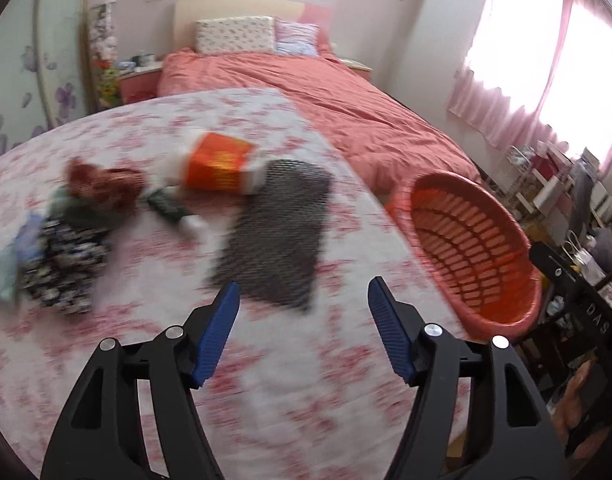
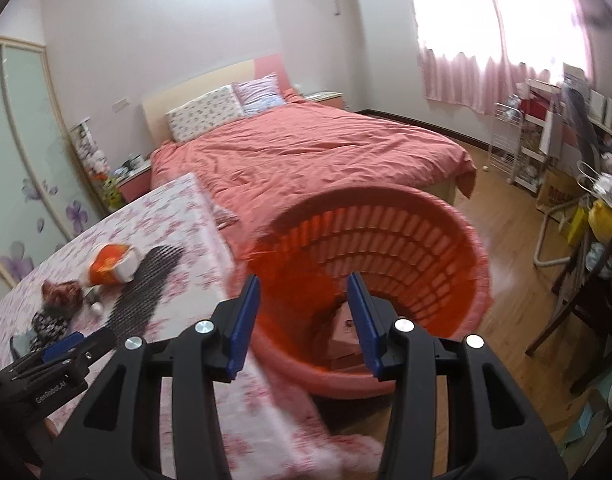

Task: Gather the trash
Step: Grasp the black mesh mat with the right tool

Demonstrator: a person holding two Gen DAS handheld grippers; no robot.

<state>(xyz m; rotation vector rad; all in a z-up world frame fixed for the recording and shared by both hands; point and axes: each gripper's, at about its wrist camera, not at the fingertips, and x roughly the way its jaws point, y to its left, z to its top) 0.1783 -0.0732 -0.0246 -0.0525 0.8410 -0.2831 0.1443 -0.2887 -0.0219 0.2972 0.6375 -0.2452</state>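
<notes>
With both the left gripper (image 1: 304, 294) and right gripper (image 2: 304, 294) empty, jaws spread, the tilted orange slatted plastic basket (image 2: 417, 240) at the counter (image 1: 266, 380) edge, 3 o'clock of the black mesh sheet (image 1: 278, 232), could tip if nudged.

An orange-and-white wrapper (image 1: 218, 166), black mesh sheet (image 1: 278, 232) and crumpled scraps (image 1: 102, 186) lie beside the tilted orange basket (image 1: 473, 248).

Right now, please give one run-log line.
left gripper: open, empty | right gripper: open, over orange basket | black mesh: on table
</notes>
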